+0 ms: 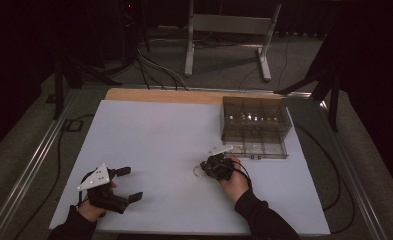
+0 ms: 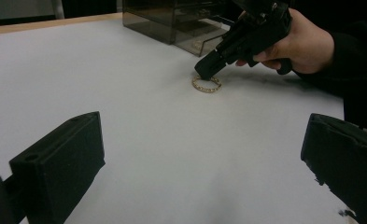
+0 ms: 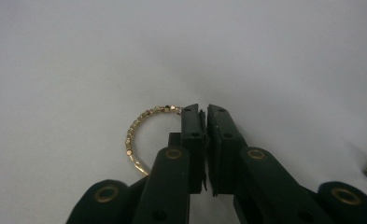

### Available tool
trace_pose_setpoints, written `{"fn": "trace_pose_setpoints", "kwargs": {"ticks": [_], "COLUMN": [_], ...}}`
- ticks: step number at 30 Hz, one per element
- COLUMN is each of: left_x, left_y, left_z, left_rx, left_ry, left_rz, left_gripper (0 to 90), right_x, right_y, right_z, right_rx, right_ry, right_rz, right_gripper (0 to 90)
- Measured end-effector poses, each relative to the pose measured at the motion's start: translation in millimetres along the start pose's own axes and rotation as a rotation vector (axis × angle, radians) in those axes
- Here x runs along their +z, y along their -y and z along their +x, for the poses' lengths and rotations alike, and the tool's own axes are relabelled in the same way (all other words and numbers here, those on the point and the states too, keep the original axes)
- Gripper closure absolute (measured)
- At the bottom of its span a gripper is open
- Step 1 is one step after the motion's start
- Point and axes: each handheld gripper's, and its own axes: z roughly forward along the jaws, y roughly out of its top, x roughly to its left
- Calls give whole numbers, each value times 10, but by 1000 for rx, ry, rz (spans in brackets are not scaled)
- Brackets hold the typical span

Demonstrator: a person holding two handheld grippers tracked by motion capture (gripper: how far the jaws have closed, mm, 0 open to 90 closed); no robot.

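A thin gold bracelet [image 3: 133, 130] lies flat on the white table sheet [image 1: 154, 135]. My right gripper [image 3: 205, 111] points down at the ring's far rim, jaws pressed together with the chain running in at their tips. From the left gripper view, the right gripper [image 2: 205, 71] is tilted down onto the bracelet [image 2: 207, 84], held by a hand in a dark sleeve. In the high view the bracelet [image 1: 198, 171] sits just left of the right gripper [image 1: 205, 167]. My left gripper [image 1: 130, 184] rests at the sheet's front left, open and holding nothing, and its jaws [image 2: 204, 133] frame bare sheet.
A smoky see-through compartment box [image 1: 254, 127] stands at the back right of the sheet, with a drawer pulled out toward the right hand. It also appears at the top of the left gripper view [image 2: 172, 18]. Cables trail off both table sides.
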Motion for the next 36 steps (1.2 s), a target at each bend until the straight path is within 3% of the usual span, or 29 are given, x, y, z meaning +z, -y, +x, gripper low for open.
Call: {"fn": "trace_pose_setpoints", "kwargs": {"ticks": [15, 36], "left_x": [0, 0], "left_y": [1, 0], "left_z": [-1, -2], "left_rx": [2, 3], "left_ry": [2, 1], "left_rz": [2, 2], "left_gripper": [5, 5], "right_x": [-223, -556], "right_y": [-124, -268], "right_z": [-47, -187], "right_rx": [34, 52], "right_ry": [-50, -36], "right_rz": [-49, -115], "right_gripper": [868, 868]}}
